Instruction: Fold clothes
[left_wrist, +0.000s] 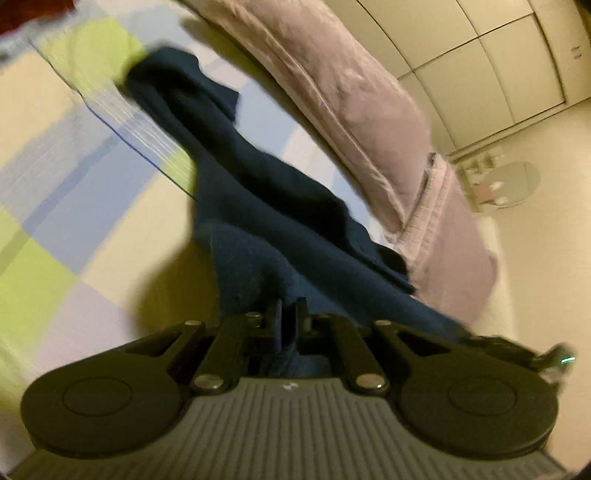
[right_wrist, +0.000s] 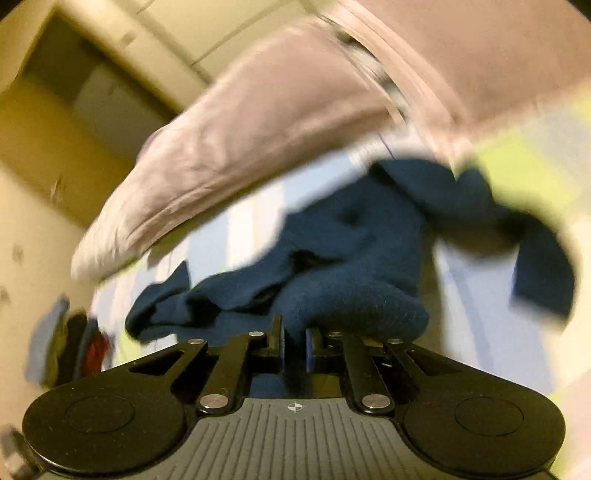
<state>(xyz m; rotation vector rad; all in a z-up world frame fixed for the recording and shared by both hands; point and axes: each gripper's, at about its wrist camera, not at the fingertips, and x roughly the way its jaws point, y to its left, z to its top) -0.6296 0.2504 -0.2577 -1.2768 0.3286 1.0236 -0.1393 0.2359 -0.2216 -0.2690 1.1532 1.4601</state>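
The left gripper (left_wrist: 287, 314) is clenched on an edge of the dark blue fleece garment (left_wrist: 258, 206); the right gripper (right_wrist: 294, 332) is likewise clamped on another bunched edge of it. The garment is seen draped from both grippers toward the upper frame, trailing onto the checked bedsheet (left_wrist: 74, 229) beside a pink duvet (left_wrist: 332, 85). Spreading appears to be in hand; next, the cloth should be drawn taut and laid flat before any fold is made.

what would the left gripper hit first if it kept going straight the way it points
The left gripper is already shut on the blue garment, so more of that cloth comes first. Past it lies the checked sheet, though blur leaves depth unclear.
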